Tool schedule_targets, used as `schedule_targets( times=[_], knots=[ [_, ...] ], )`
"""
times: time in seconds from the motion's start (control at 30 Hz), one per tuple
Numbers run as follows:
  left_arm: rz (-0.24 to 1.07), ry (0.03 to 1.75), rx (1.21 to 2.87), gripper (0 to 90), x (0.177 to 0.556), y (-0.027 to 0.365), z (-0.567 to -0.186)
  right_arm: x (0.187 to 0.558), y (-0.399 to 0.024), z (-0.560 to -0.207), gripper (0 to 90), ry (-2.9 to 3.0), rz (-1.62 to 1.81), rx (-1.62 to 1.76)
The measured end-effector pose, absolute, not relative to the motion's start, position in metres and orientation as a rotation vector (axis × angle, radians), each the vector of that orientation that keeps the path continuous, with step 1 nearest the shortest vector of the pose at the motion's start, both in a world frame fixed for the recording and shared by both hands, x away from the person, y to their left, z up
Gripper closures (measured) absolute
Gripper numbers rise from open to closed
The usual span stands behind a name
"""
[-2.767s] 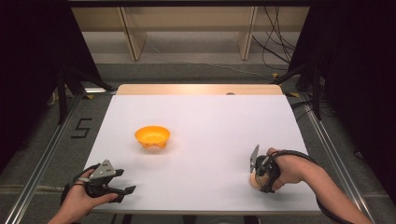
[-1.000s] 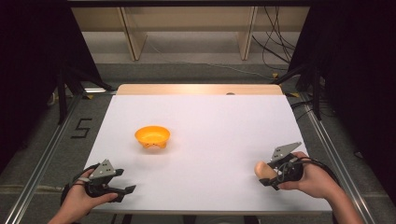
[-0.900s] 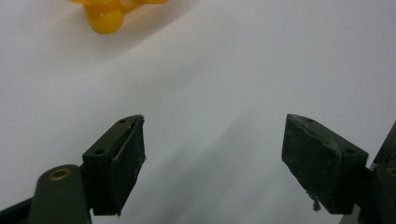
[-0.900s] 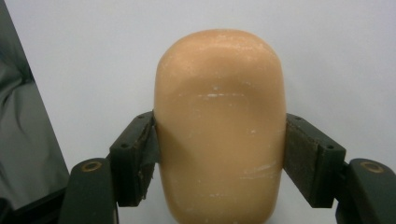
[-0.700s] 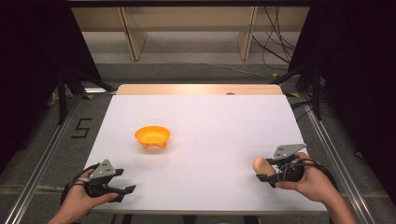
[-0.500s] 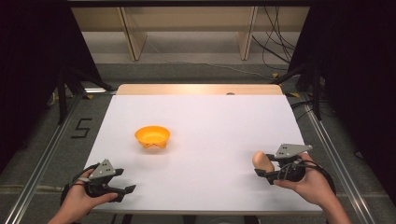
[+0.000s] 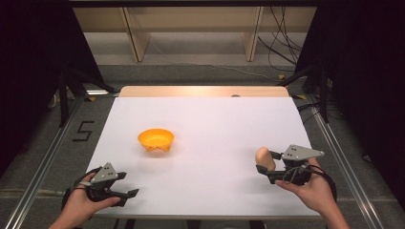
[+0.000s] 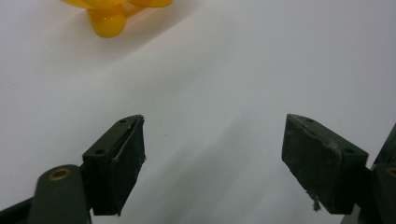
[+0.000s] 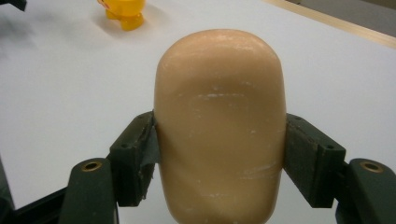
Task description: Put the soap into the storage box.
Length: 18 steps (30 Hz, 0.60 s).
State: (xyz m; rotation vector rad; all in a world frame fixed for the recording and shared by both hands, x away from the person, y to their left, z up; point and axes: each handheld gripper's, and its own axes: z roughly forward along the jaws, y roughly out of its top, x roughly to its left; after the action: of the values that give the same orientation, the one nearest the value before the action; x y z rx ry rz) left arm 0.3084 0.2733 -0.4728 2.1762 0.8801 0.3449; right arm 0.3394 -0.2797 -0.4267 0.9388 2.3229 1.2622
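Now: right gripper pinches a tan rounded piece, left gripper spread and idle

Over at the right side of the white table (image 7: 215, 119), the right gripper (image 7: 270, 167) is clamped on a tan rounded piece (image 7: 264, 158), smooth and egg-like in outline. In the right gripper view the piece (image 9: 219, 126) stands upright between the two black jaws, each pad pressed flat against one of its sides, with its domed top rising well above them. From the high view it sits near the table's right front corner; whether its lower end touches the surface cannot be told. The person's right hand (image 7: 313, 191) wraps the gripper's body from behind.

The left gripper (image 7: 125, 193) rests near the front left corner, held by the left hand (image 7: 81, 205). Its jaws stand wide apart in the left gripper view, with bare table between them.

An orange bowl (image 7: 155, 139) sits left of centre, well apart from both grippers, standing on small rounded feet (image 8: 108, 23). It shows small and far off beyond the held piece in the right gripper view (image 9: 122, 11).
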Motion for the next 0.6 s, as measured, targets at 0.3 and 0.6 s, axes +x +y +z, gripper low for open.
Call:
schedule_targets(
  times=[0.3,0.6],
  knots=[
    [0.348,0.875,2.18,21.0,0.308,0.274,-0.472,0.343,-0.268,-0.423,33.3,2.285,1.292,0.908],
    [0.32,0.892,2.159,21.1,0.308,0.272,-0.473,0.347,-0.253,-0.42,33.3,2.275,1.318,0.881]
  ],
)
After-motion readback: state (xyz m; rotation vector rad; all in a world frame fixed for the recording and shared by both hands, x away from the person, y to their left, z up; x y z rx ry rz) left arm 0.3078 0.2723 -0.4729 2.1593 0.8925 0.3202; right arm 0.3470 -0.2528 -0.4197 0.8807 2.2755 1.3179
